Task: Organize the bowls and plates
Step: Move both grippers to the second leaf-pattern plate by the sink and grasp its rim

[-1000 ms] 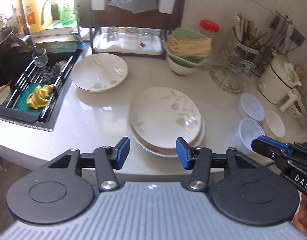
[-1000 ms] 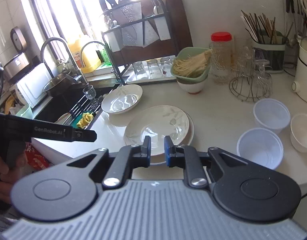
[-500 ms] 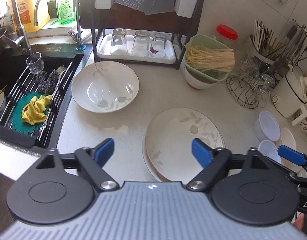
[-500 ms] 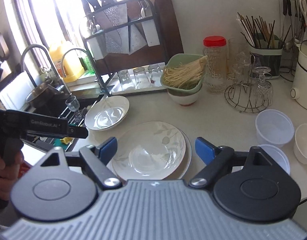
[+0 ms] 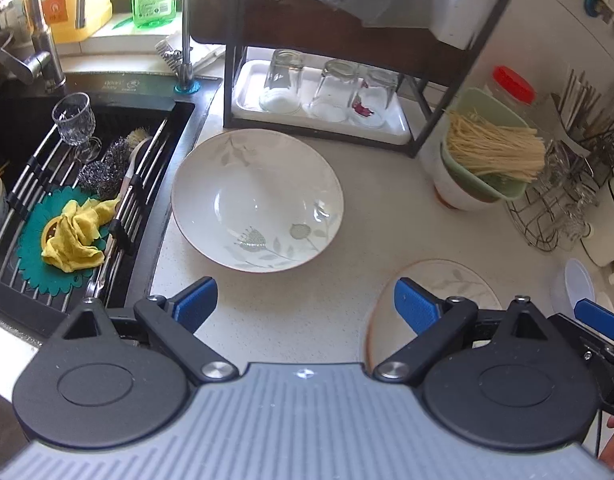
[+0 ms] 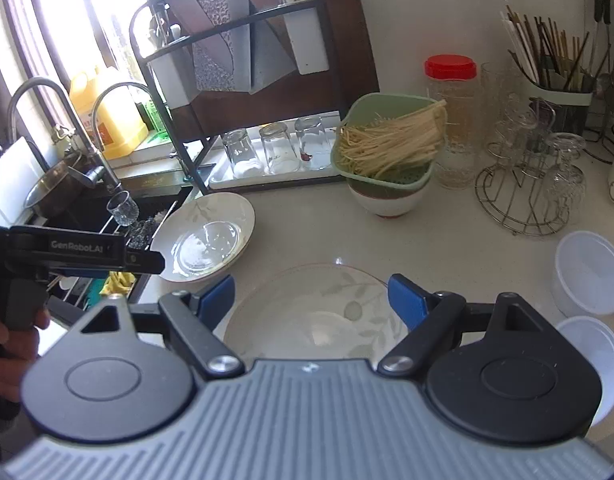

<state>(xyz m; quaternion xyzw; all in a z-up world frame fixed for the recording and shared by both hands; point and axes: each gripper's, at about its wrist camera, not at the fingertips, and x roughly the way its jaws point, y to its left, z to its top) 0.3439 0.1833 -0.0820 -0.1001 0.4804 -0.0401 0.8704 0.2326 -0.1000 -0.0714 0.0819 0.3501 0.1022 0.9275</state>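
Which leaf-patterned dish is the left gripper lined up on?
The deep plate beside the sink, centred ahead of the open left gripper; the stacked plates sit off to its right.

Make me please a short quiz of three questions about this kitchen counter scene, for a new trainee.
1. True or false: the left gripper is shut on the deep bowl.
2. How many upturned glasses stand on the white tray?
3. What lies in the green colander: A noodles, B rice, C spoons?

Key: 1 false, its jaws are open and empty; 2 three; 3 A.
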